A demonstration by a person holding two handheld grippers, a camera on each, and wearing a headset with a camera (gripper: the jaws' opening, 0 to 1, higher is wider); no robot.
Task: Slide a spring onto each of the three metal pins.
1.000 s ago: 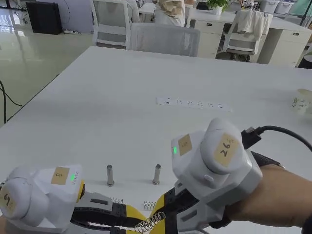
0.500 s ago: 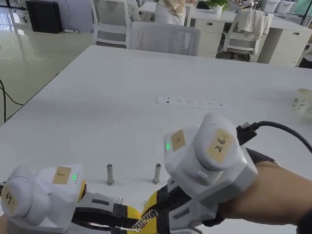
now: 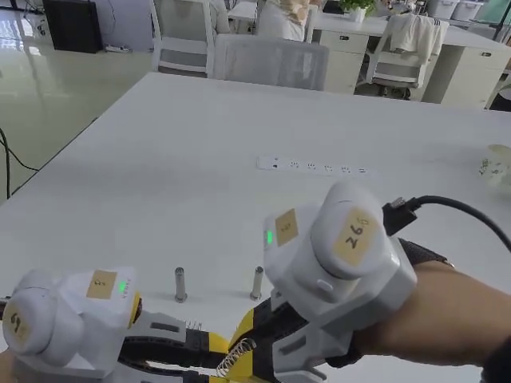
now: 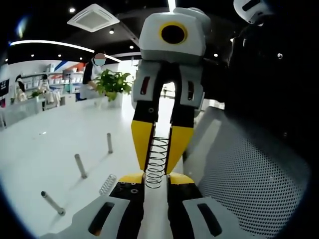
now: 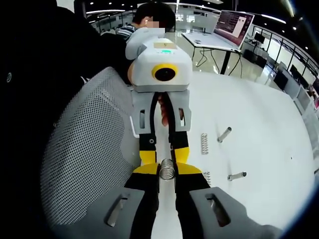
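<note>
A small steel spring [image 3: 238,356] hangs above the white table [image 3: 160,159] between my two grippers, which face each other tip to tip. My left gripper [image 4: 155,180] grips the spring's [image 4: 157,159] near end, while the right gripper's yellow fingers [image 4: 142,142] press along its sides. In the right gripper view the spring [image 5: 167,171] shows end-on between my right gripper [image 5: 167,173] tips. Three metal pins [image 4: 108,143] [image 4: 79,166] [image 4: 52,203] stand bare on the table, two of them in the head view [image 3: 180,285] [image 3: 257,282]. A loose spring [image 4: 107,184] lies beside them.
A white power strip [image 3: 311,167] lies mid-table. A clear cup [image 3: 495,166] stands at the right edge. Grey chairs [image 3: 271,64] line the far side. A mesh chair back [image 4: 249,174] is close beneath the grippers. Another loose spring [image 5: 204,143] lies near a pin [image 5: 224,134].
My right gripper has moved left and closer to the left gripper, over the spring. The left gripper has stayed put with the spring.
</note>
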